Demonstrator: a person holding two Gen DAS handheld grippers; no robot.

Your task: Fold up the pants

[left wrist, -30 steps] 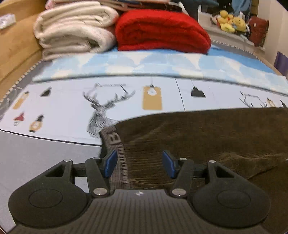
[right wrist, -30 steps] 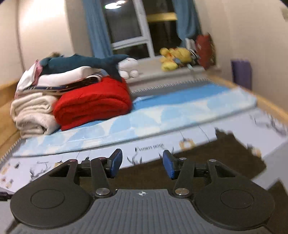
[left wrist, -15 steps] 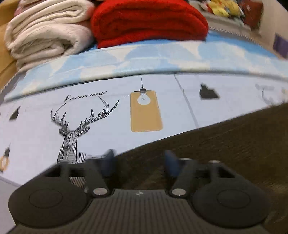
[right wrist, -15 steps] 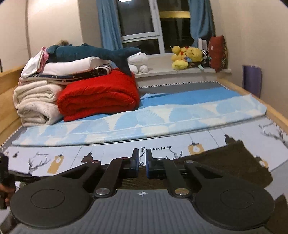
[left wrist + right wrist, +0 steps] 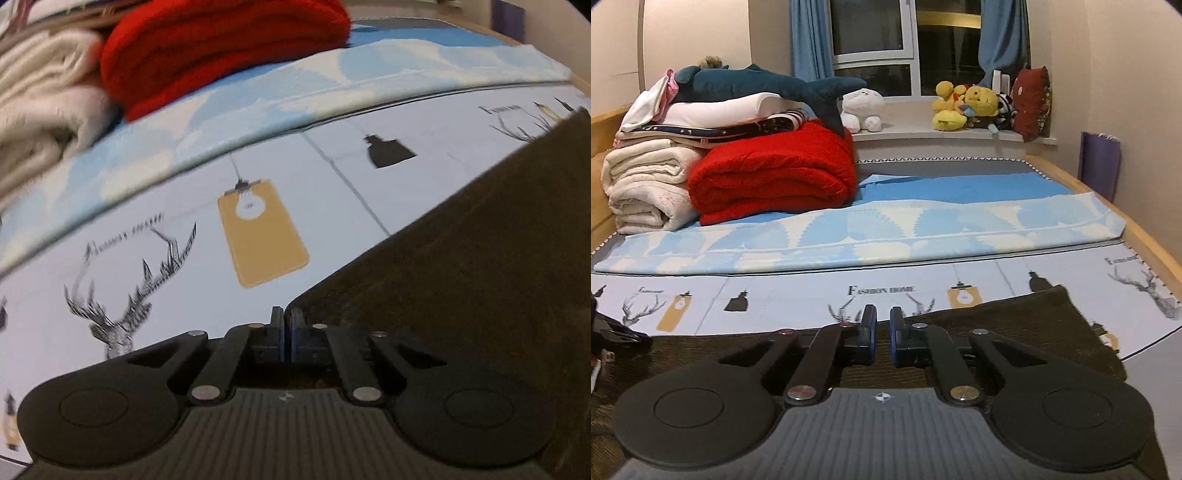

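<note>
Where lying flat | pants (image 5: 1015, 325) dk brown, ribbed, corner pinched

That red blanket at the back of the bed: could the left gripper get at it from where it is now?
Probably not as things stand. The left gripper is shut at the near corner of the brown pants, and a stretch of printed sheet and blue mat lies between it and the red blanket. Nothing blocks the way, though.
</note>
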